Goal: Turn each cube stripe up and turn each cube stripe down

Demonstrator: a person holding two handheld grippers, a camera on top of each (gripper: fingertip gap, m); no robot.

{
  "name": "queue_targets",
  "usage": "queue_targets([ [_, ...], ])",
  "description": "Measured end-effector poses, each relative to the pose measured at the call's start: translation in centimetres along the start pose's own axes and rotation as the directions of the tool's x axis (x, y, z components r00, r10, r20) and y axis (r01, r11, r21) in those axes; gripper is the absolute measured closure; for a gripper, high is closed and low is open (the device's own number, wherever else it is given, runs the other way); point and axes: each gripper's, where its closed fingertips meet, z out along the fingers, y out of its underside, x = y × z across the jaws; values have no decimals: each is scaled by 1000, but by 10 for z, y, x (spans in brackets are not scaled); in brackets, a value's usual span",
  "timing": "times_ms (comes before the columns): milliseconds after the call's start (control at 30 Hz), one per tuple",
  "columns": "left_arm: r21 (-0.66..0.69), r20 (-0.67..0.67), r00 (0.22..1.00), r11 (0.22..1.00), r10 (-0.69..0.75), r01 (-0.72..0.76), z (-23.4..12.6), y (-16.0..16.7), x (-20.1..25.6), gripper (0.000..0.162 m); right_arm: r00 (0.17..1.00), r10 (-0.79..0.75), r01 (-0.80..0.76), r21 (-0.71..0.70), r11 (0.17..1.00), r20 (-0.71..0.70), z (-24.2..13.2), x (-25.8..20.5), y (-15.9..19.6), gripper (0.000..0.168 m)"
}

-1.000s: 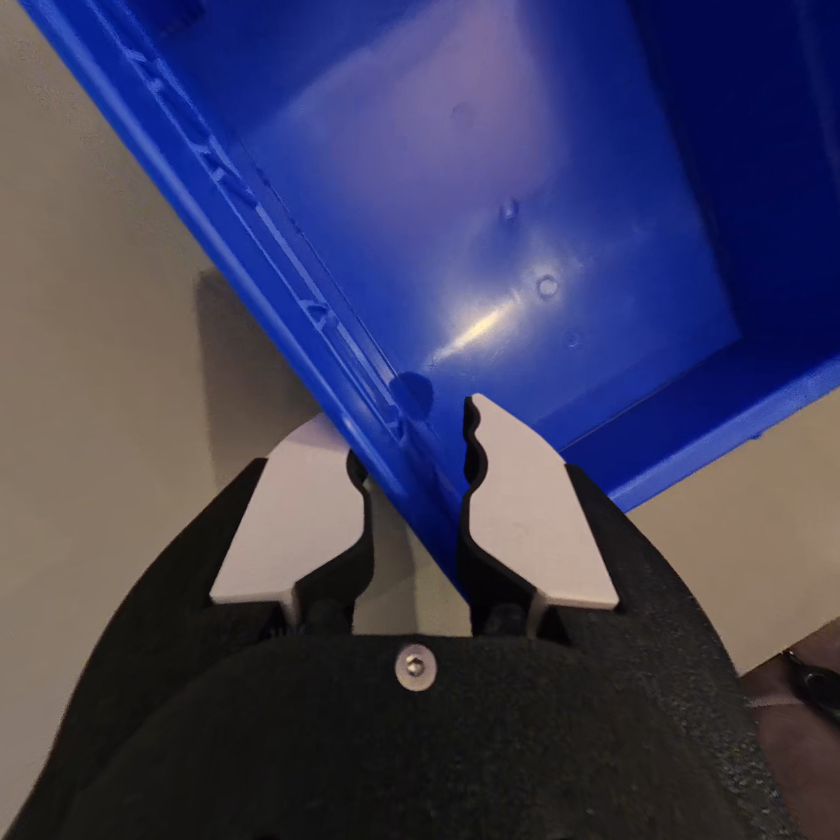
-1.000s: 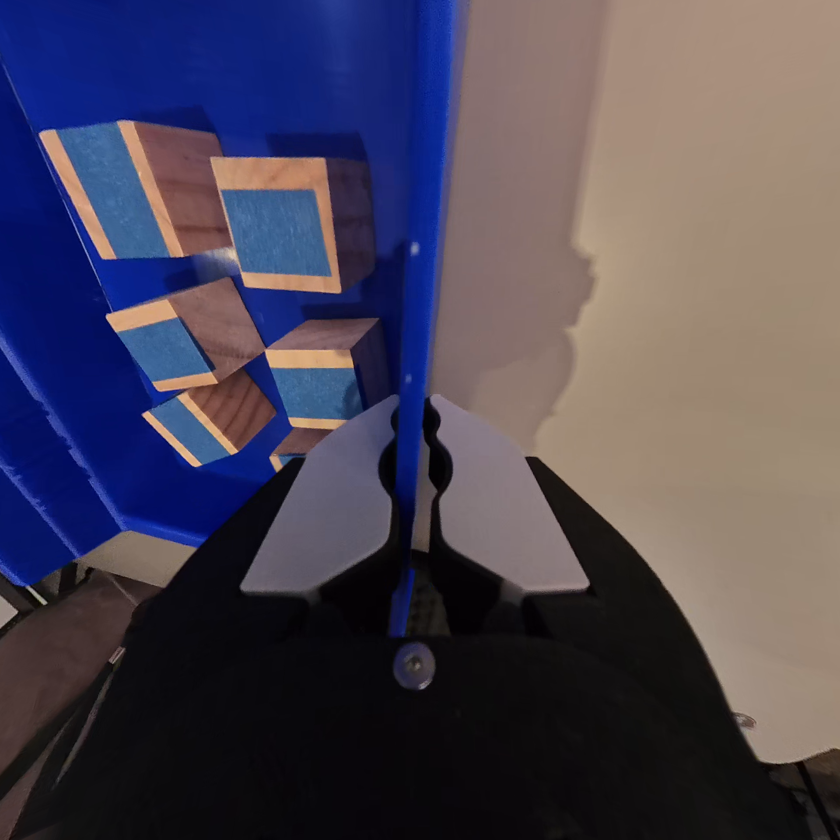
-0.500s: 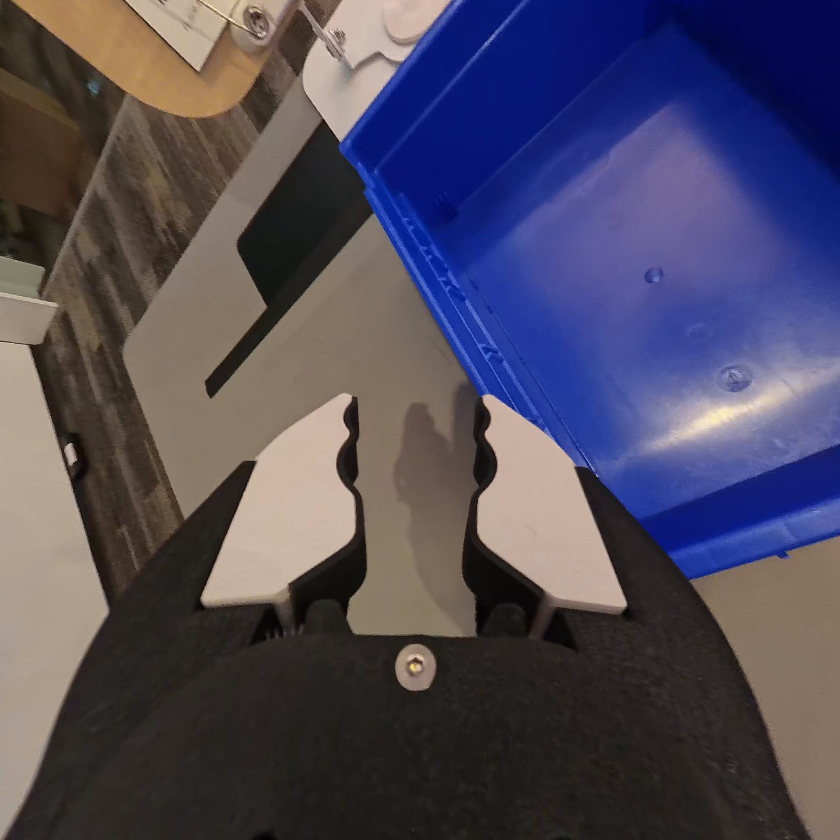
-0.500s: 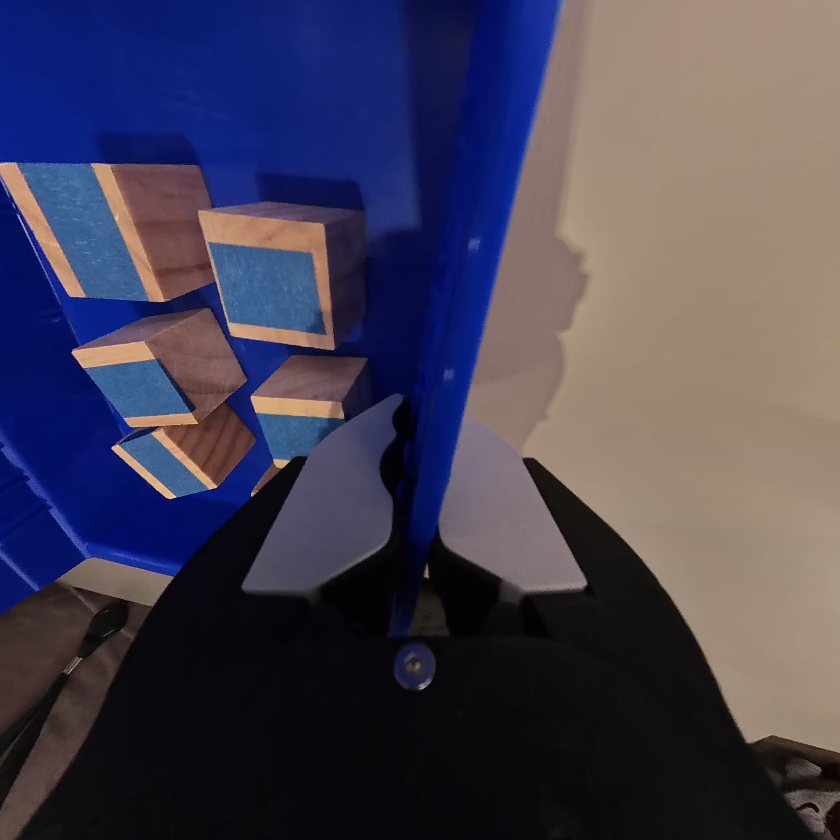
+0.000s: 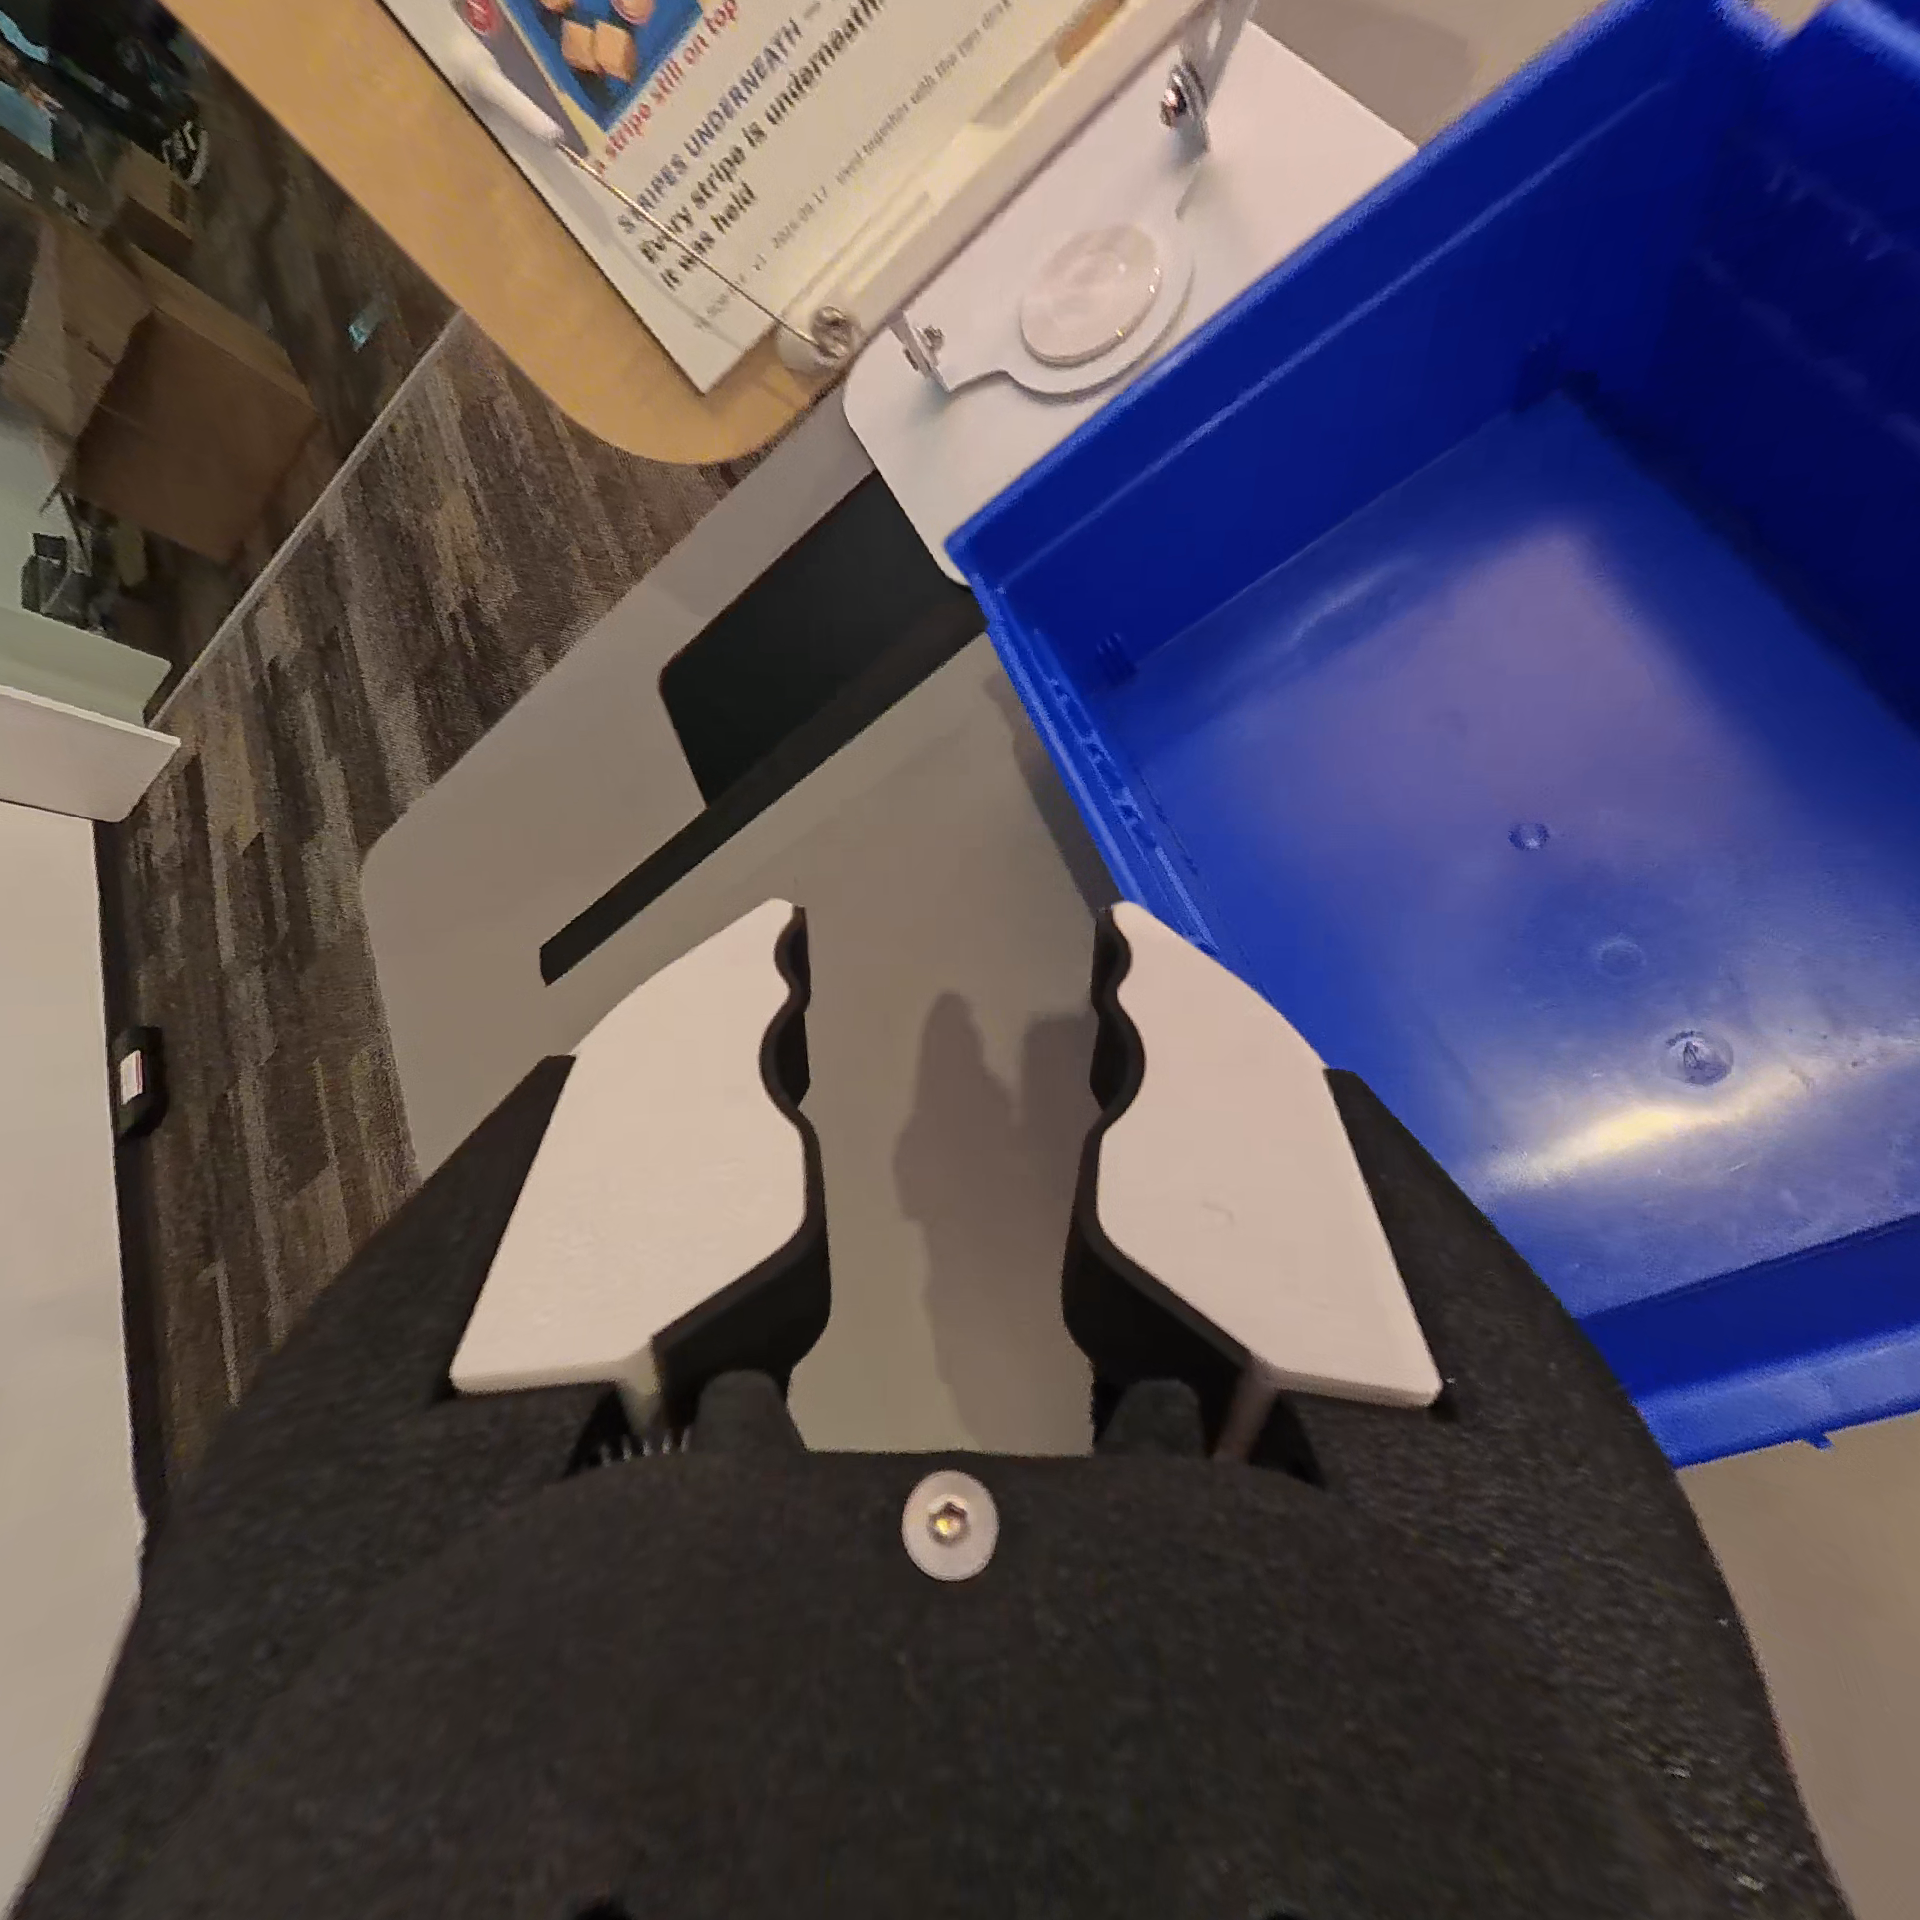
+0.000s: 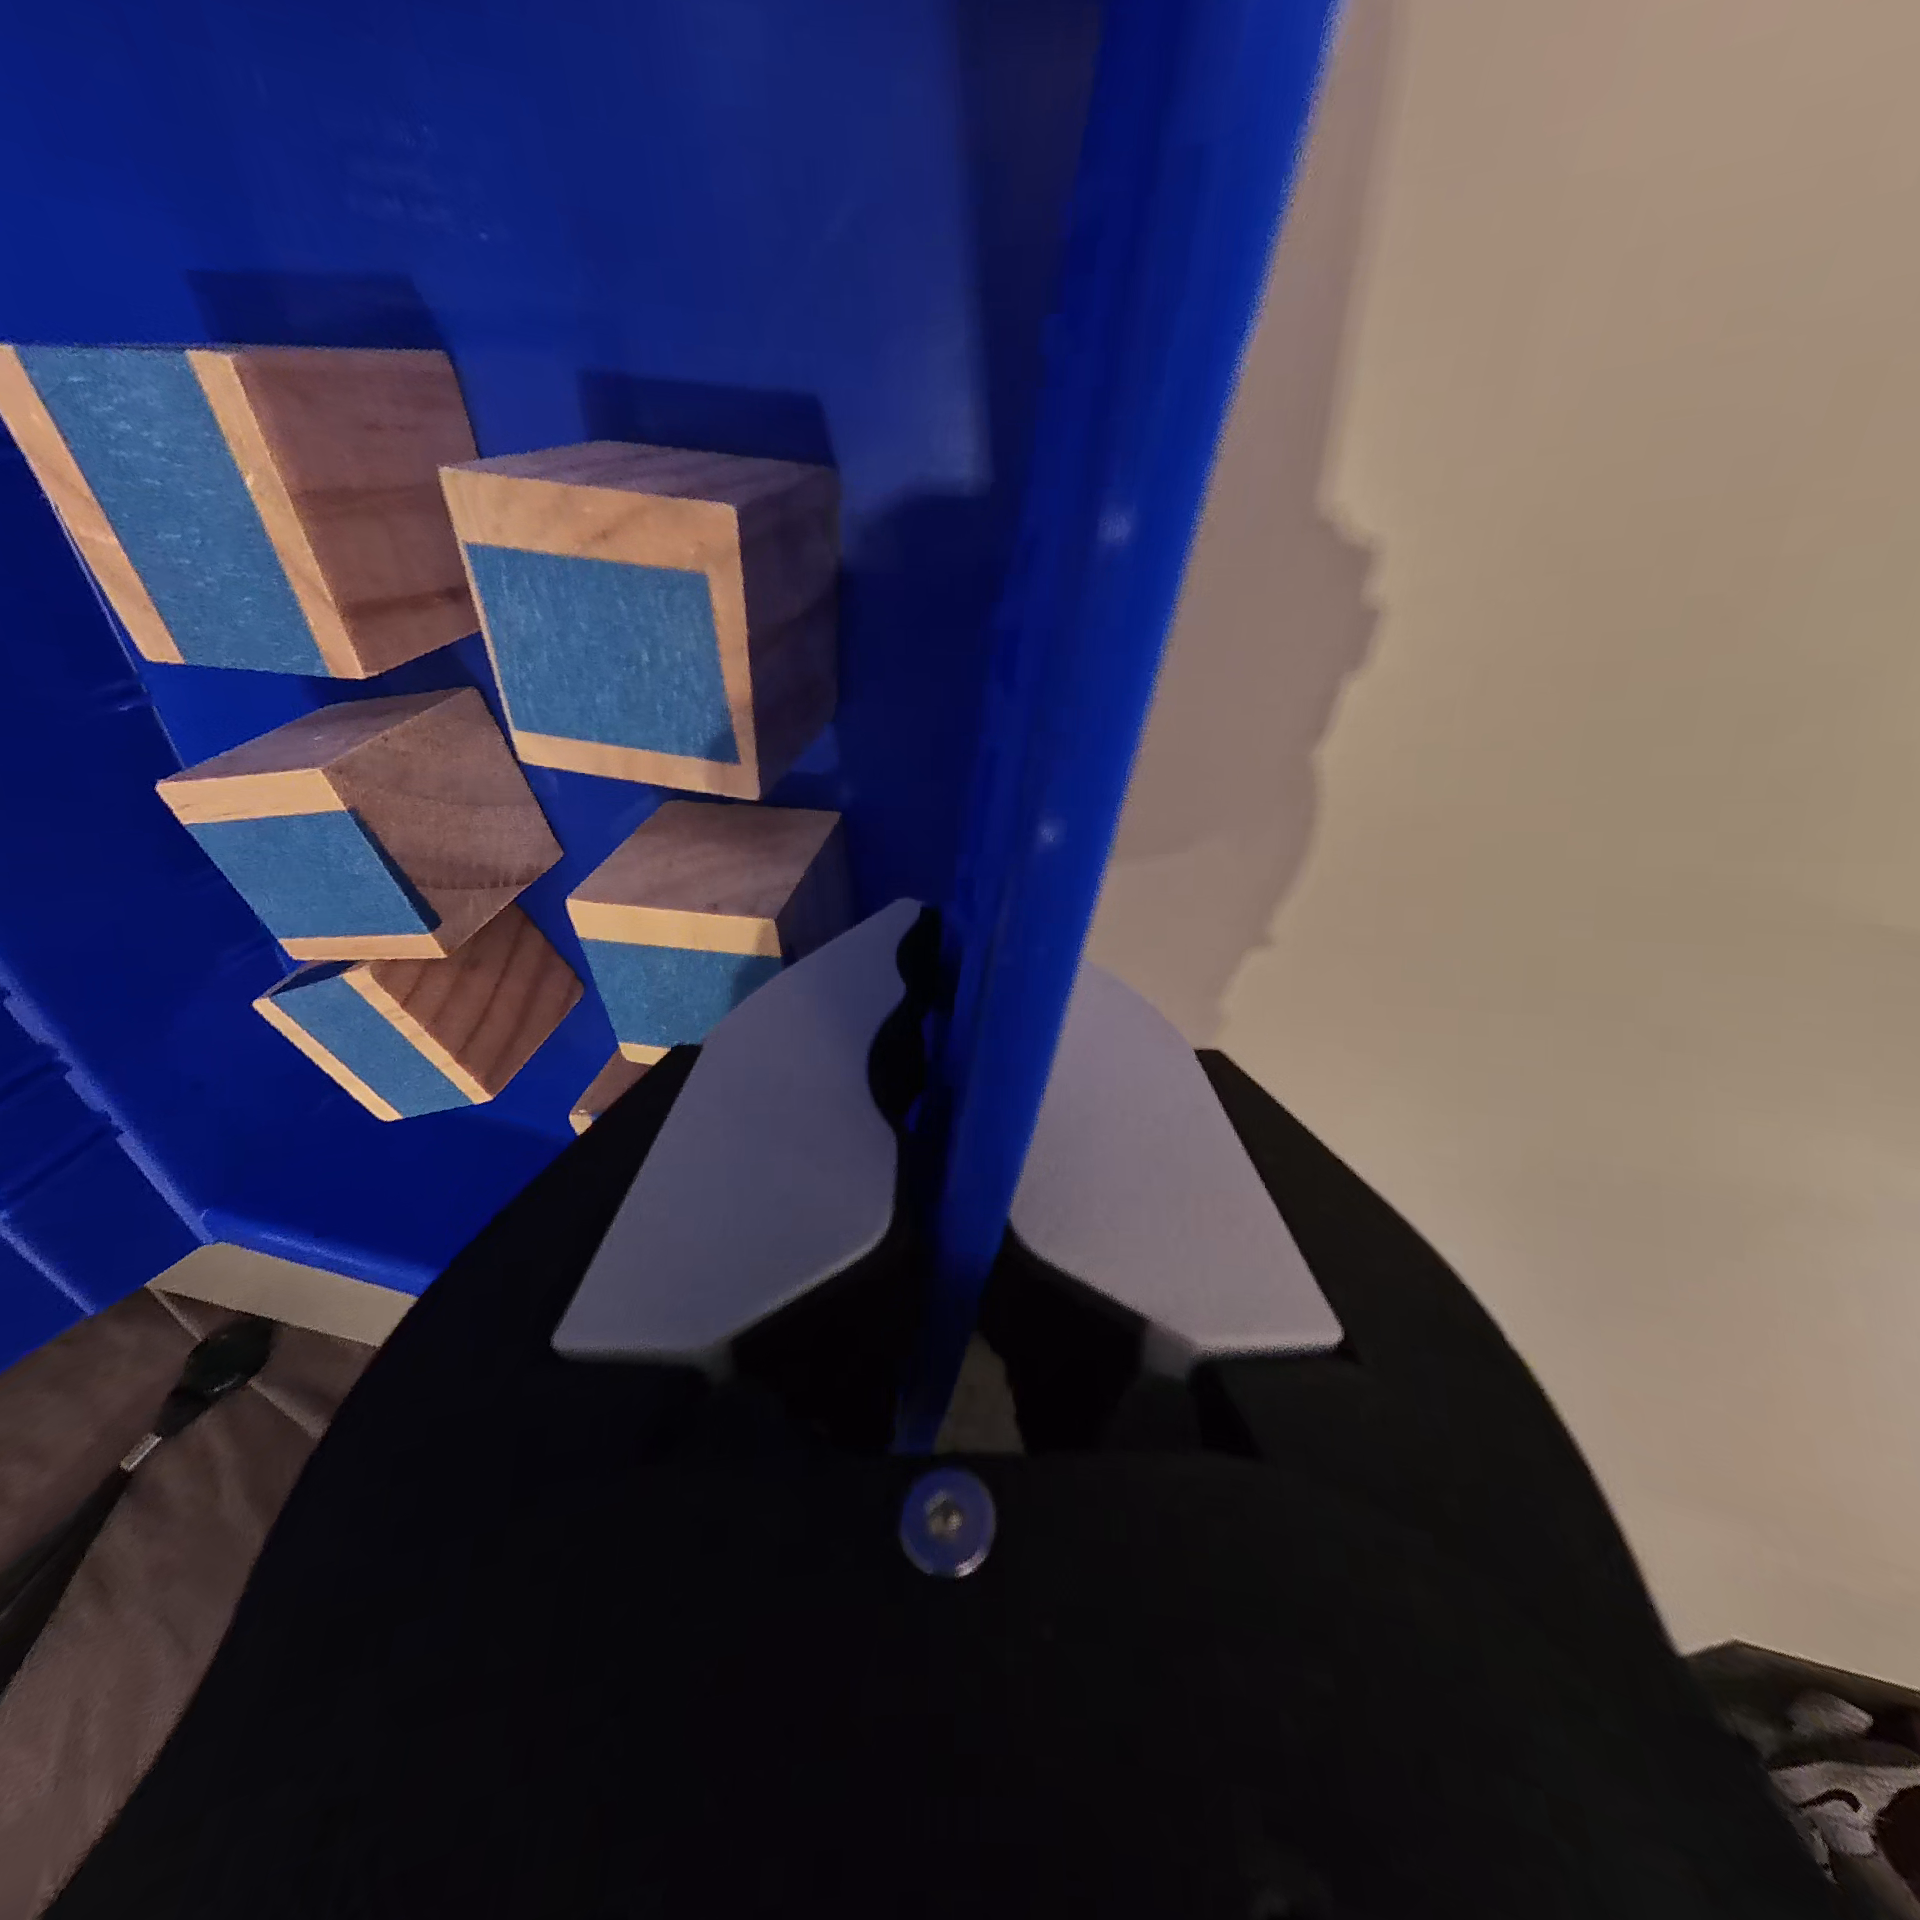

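Right wrist view puts our right hand-held gripper (image 6: 977,966) clenched on the side wall of the blue bin (image 6: 1049,727); the wall runs up the frame as a thin edge between the two fingers, one finger inside the bin and the other outside over the pale table (image 6: 1610,935); left of the wall, on the bin floor, we see the wooden cubes, each showing a face with a blue stripe toward the camera; the far-left cube (image 6: 239,509) has its stripe running slantwise from upper left to lower right; the cube beside it (image 6: 634,613) shows a nearly square blue face, close to the wall; below them, a tilted cube (image 6: 353,831) sits touching a lower one (image 6: 416,1029), both turned corner-on; another cube (image 6: 696,925) lies just beside the inner fingertip, and a sixth cube (image 6: 613,1091) peeks out at the finger's edge, mostly hidden; all the cubes lie to the left of the gripper, none between its fingers.

Left wrist view shows our left hand-held gripper (image 5: 945,925) released, its fingers spread with only bare table (image 5: 935,831) between them; the blue bin (image 5: 1558,883) lies to the right, its near corner just beside the right finger, and no cubes show in this part; beyond it we see a printed sheet on a stand (image 5: 790,156), a black panel (image 5: 790,675) on the table, and carpeted floor (image 5: 312,727) to the left.
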Motion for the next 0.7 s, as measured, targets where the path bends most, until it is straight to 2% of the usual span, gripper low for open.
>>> queue_targets([
  [233,56,-14,995,994,-94,95,-12,-6,-27,109,997,69,-69,3,998,-20,-27,35,30,163],
  [400,52,18,984,983,-177,176,-16,9,-58,108,995,86,-85,37,996,-41,-68,40,43,162],
  [533,56,43,976,976,-213,210,-18,21,-77,108,996,56,-53,46,998,-75,-107,21,40,162],
  [700,52,121,959,966,-257,253,-27,41,-109,108,996,-50,53,47,997,-75,-142,-39,16,163],
])
